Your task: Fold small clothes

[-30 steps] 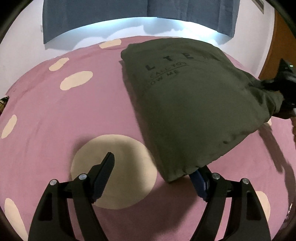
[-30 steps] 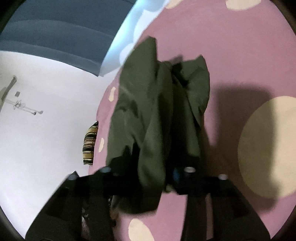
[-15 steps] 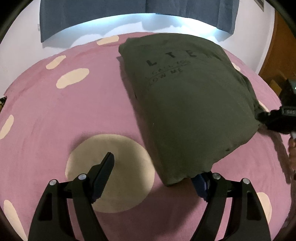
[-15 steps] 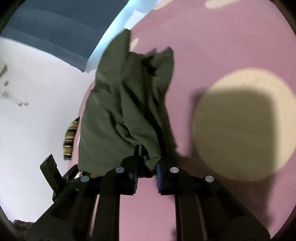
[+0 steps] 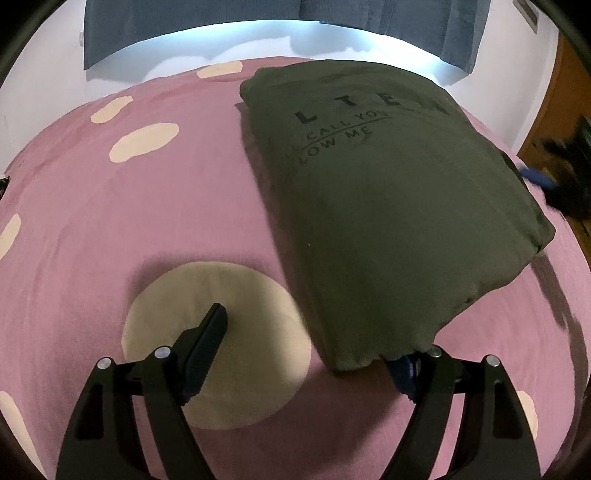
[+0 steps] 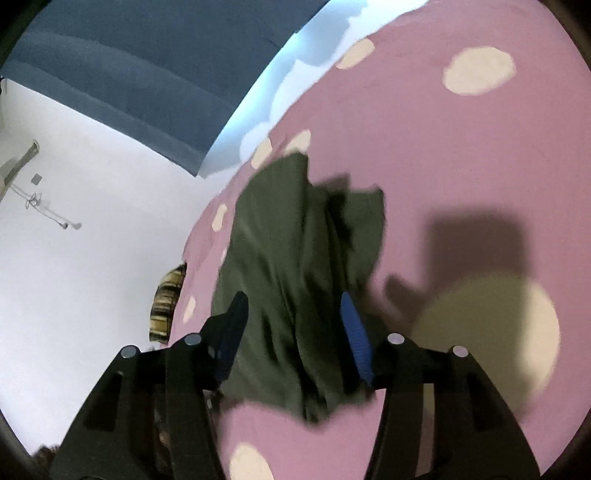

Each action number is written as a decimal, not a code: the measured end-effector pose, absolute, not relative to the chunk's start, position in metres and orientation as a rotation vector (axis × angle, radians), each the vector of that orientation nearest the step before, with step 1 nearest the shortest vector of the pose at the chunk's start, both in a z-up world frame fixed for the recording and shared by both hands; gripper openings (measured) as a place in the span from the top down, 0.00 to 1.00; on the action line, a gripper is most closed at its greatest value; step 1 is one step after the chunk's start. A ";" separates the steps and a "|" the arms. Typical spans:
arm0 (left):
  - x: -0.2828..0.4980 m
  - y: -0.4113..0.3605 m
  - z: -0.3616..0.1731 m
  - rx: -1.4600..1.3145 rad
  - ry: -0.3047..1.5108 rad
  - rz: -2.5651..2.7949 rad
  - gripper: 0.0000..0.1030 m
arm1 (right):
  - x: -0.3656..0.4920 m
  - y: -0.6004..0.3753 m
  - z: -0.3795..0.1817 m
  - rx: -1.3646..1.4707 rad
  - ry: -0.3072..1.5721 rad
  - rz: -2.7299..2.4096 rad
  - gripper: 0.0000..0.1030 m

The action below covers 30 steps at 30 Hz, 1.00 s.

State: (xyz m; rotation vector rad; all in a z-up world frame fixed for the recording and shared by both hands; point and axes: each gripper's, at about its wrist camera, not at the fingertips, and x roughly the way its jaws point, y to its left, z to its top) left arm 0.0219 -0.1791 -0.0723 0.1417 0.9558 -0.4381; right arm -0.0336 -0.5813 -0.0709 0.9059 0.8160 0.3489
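A dark olive T-shirt (image 5: 388,192) with black lettering lies folded on the pink bed sheet (image 5: 129,229). My left gripper (image 5: 314,339) is open; its left finger rests over a cream spot, its right finger sits under the shirt's near corner. In the right wrist view the shirt (image 6: 295,266) lies bunched between the open fingers of my right gripper (image 6: 295,317), which holds nothing. The right gripper shows blurred at the far right of the left wrist view (image 5: 554,177).
The sheet has cream spots (image 5: 218,365). A white wall and blue curtain (image 5: 258,18) stand behind the bed. A striped object (image 6: 166,302) lies at the bed's edge. A wooden door (image 5: 554,110) is at the right.
My right gripper has opened and let go of the shirt's edge, then drawn back. The shirt has settled flat. The left gripper has stayed open at the near corner.
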 end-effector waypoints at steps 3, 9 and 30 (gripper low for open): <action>0.022 -0.178 -0.072 0.136 0.959 -0.441 0.23 | 0.005 -0.577 -0.074 0.896 0.851 0.345 0.49; 0.023 -0.177 -0.072 0.129 0.961 -0.443 0.22 | 0.068 -0.568 -0.094 0.896 0.925 0.331 0.83; -0.002 -0.157 -0.057 0.043 0.942 -0.602 0.19 | -0.018 -0.581 -0.075 0.915 0.835 0.222 0.64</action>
